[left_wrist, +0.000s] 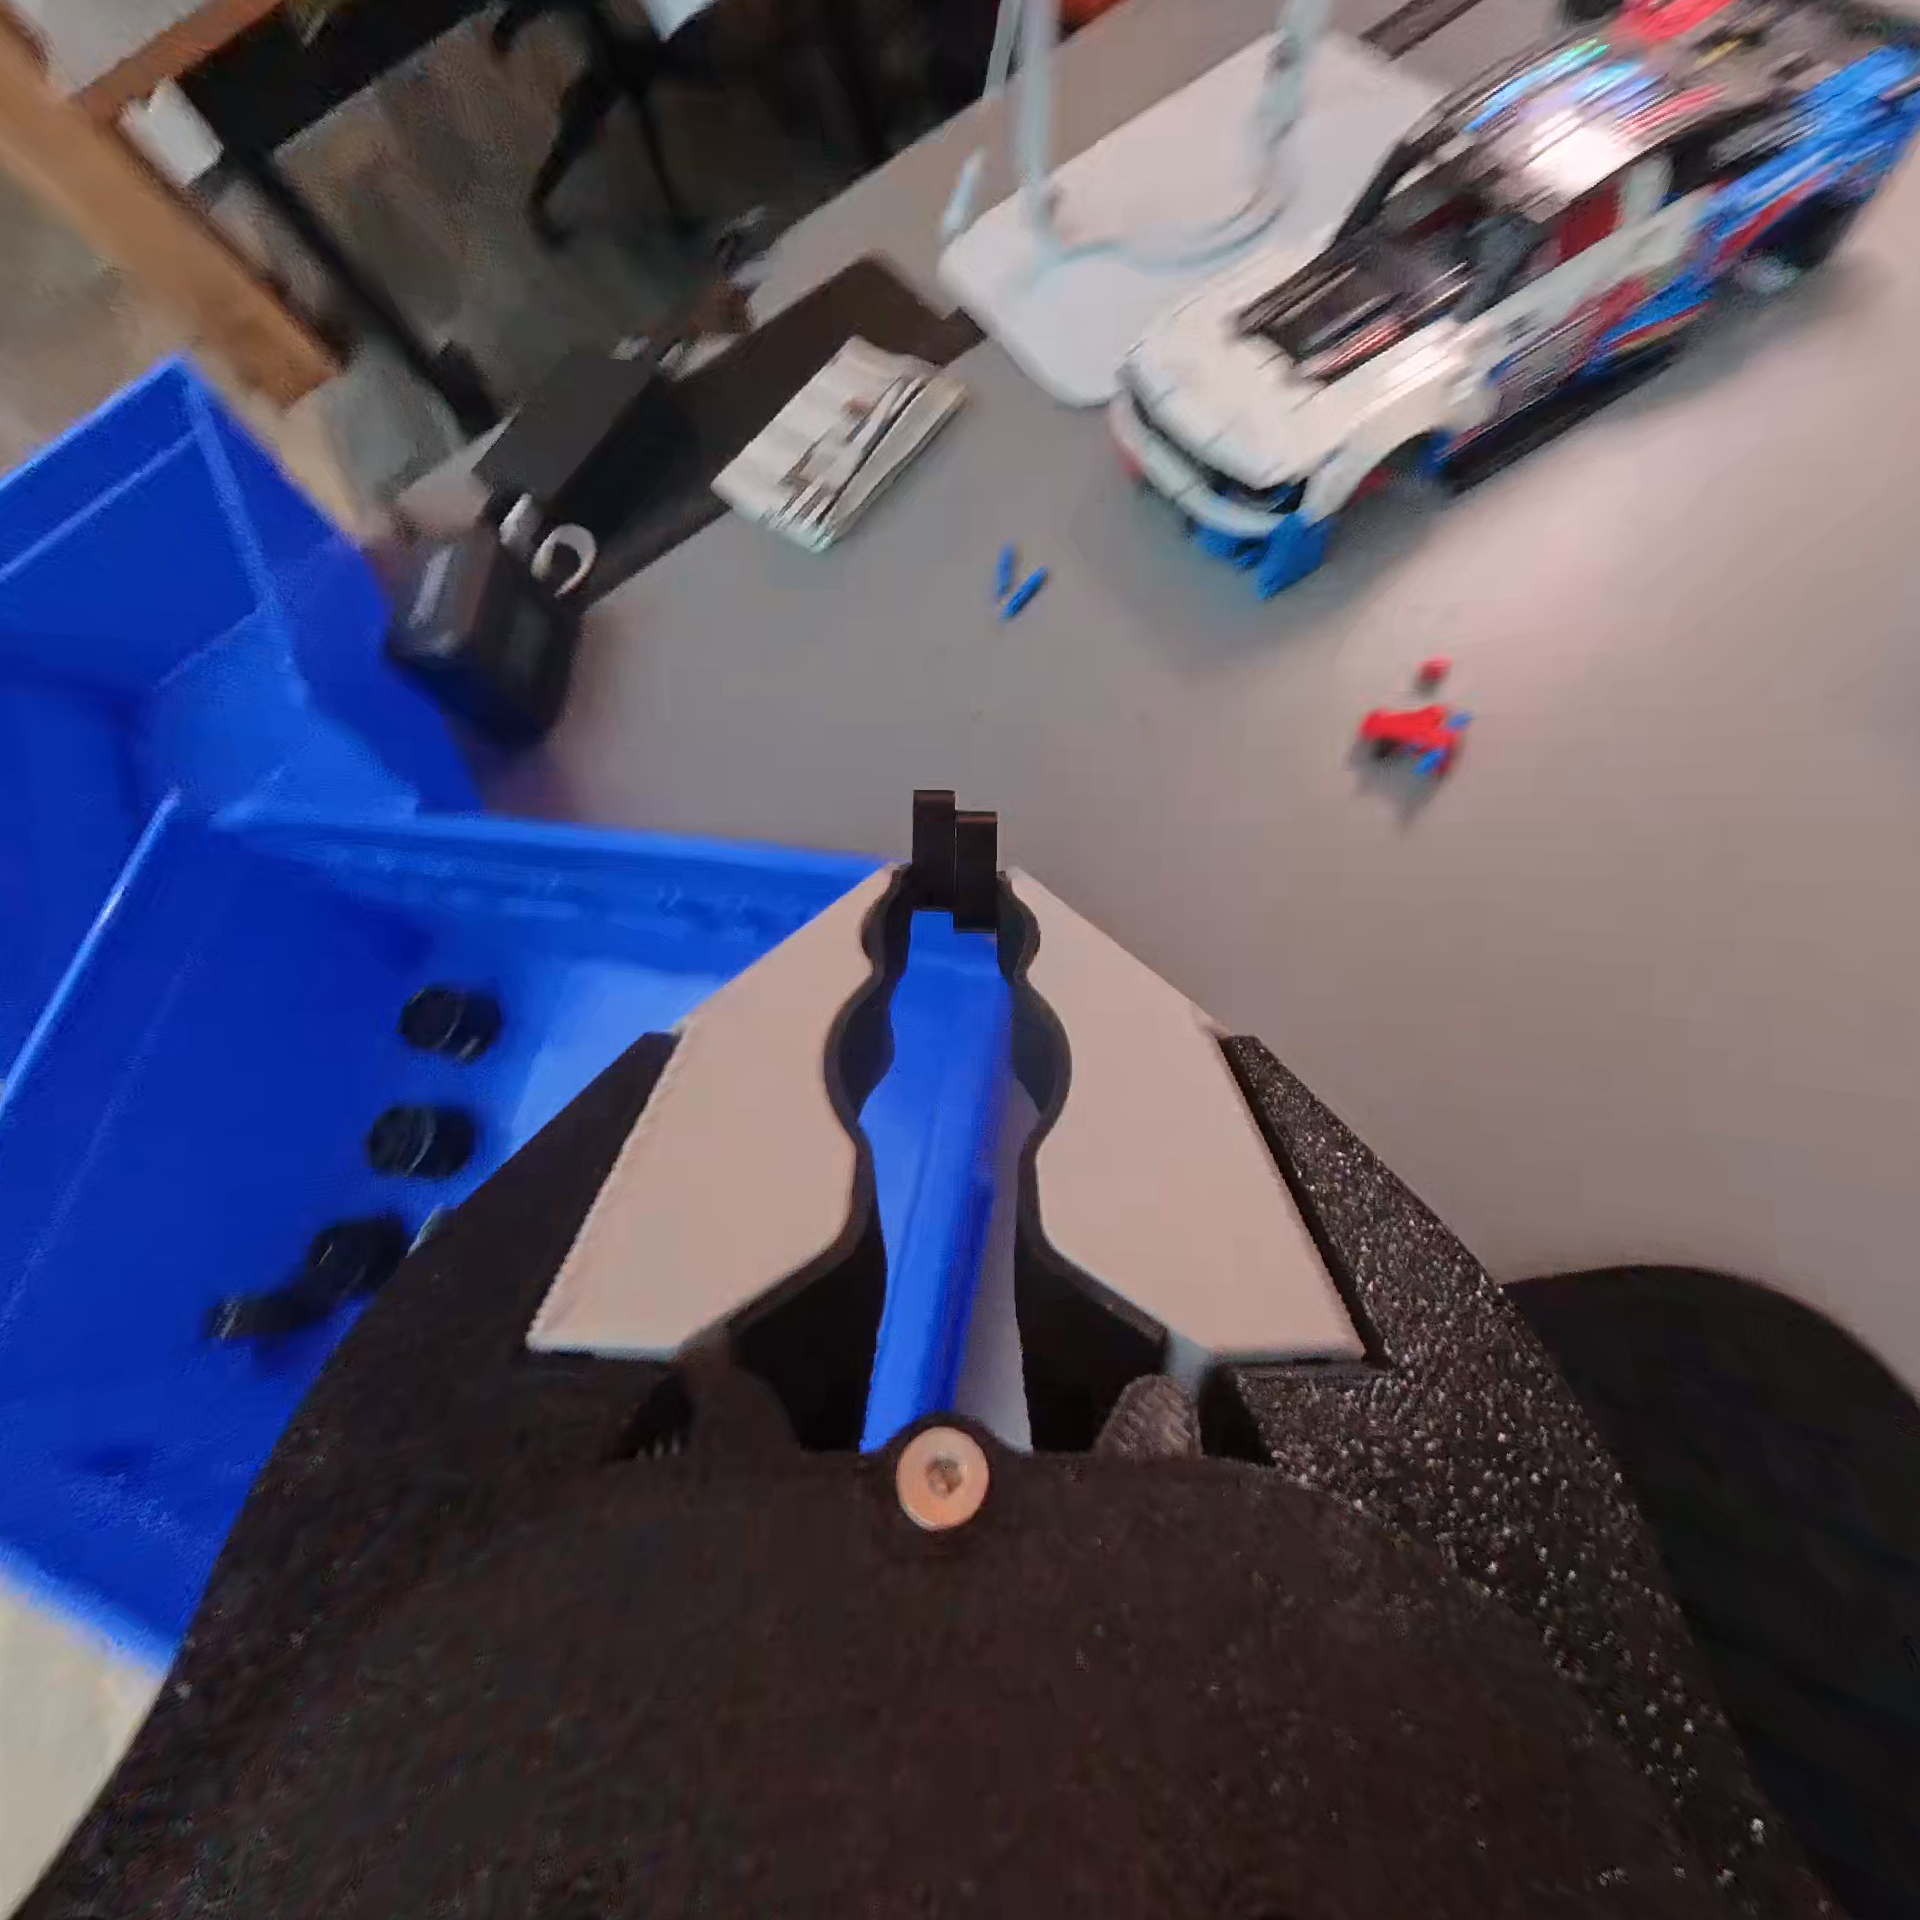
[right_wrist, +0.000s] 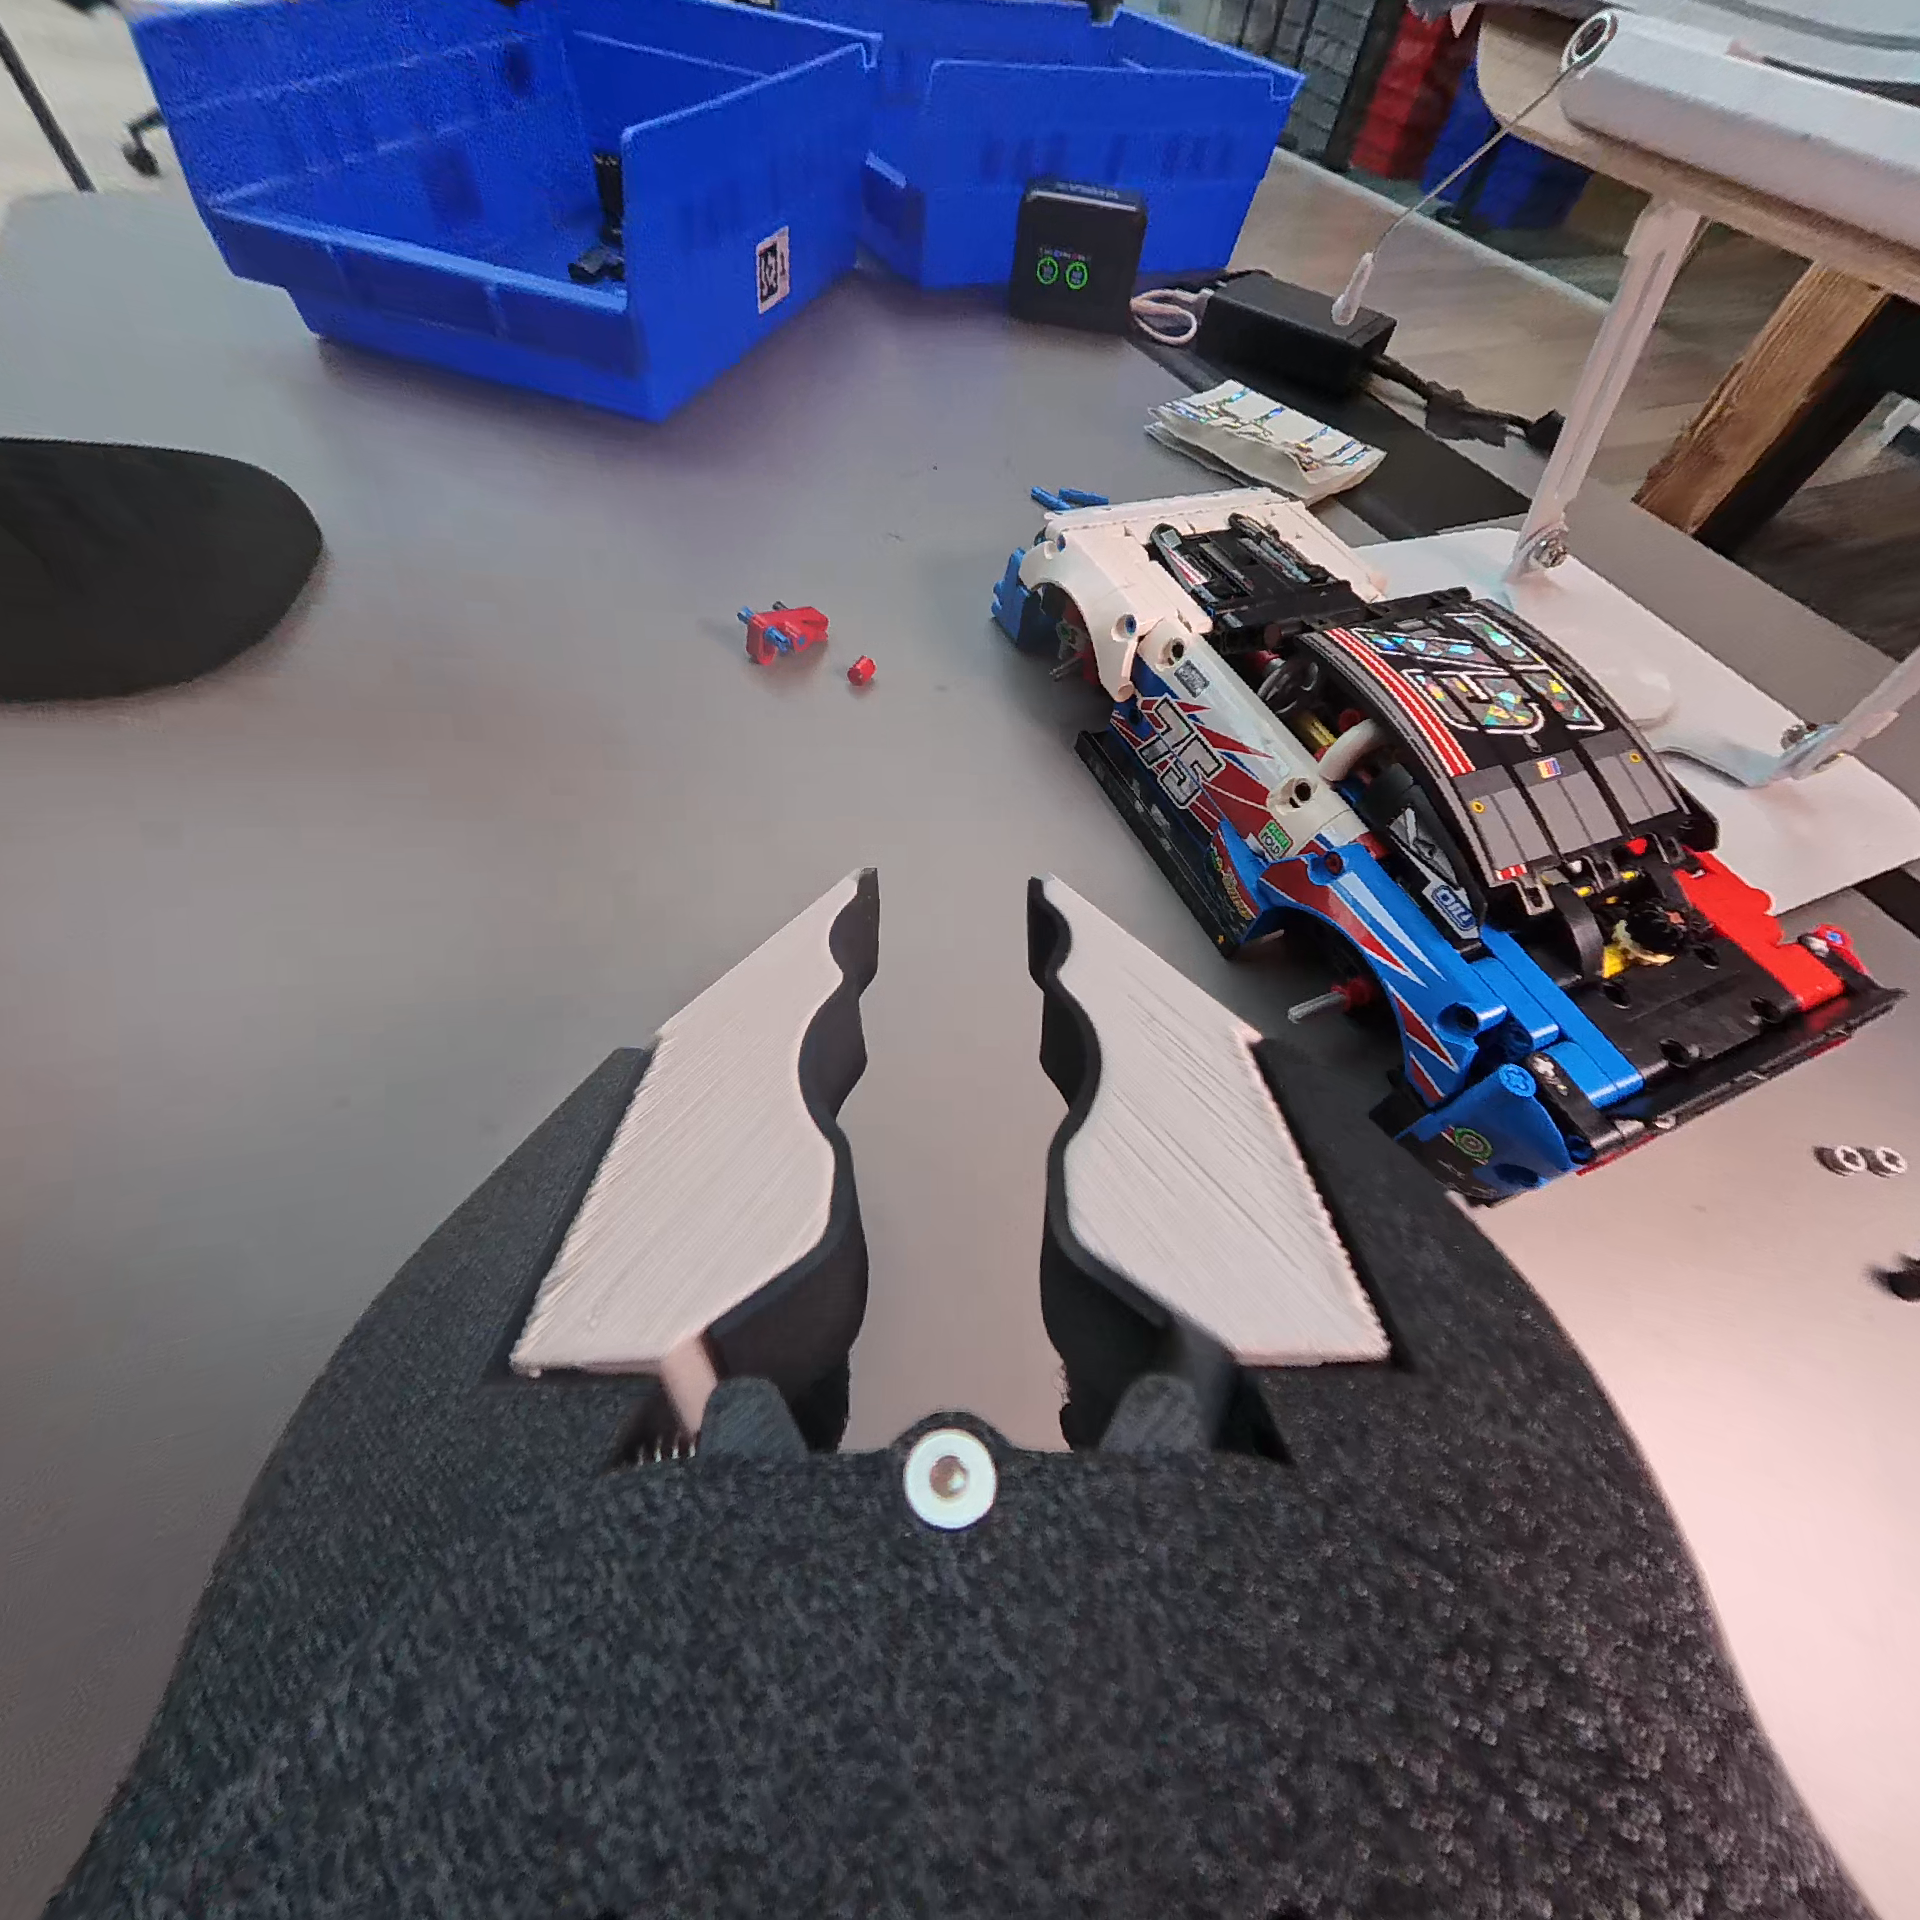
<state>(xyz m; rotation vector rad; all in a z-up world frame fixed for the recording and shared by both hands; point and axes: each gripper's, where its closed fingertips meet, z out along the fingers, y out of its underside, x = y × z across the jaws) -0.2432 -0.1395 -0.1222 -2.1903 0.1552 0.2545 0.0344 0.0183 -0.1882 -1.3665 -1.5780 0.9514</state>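
My left gripper (left_wrist: 951, 883) is shut on a small black brick part (left_wrist: 956, 842) that sticks out past its tips. It hovers over the near corner of a blue bin (left_wrist: 312, 935) that holds several black parts (left_wrist: 447, 1023). My right gripper (right_wrist: 951, 883) is open and empty, low over the grey table (right_wrist: 520, 831). A white, blue, red and black brick-built race car (right_wrist: 1351, 810) lies just right of it and shows in the left wrist view (left_wrist: 1455, 343). A red brick piece (right_wrist: 787, 631) and a small red stud (right_wrist: 860, 670) lie ahead.
Two blue bins (right_wrist: 468, 208) stand at the far side with a black device (right_wrist: 1075, 255) beside them. A folded leaflet (right_wrist: 1262, 436), a white stand base (right_wrist: 1662, 727), loose blue pins (left_wrist: 1013, 582), small rings (right_wrist: 1860, 1158) and a black rounded object (right_wrist: 125, 561) also lie on the table. The tips of one gripper are about 35 cm away from the tips of the other. The left gripper is farther from the small red stud (right_wrist: 860, 670), some 20 cm, than the right, some 15 cm. Seen from the left wrist view (left_wrist: 1427, 670) as well. It is some 15 cm from my right tips to the red brick piece (right_wrist: 787, 631).
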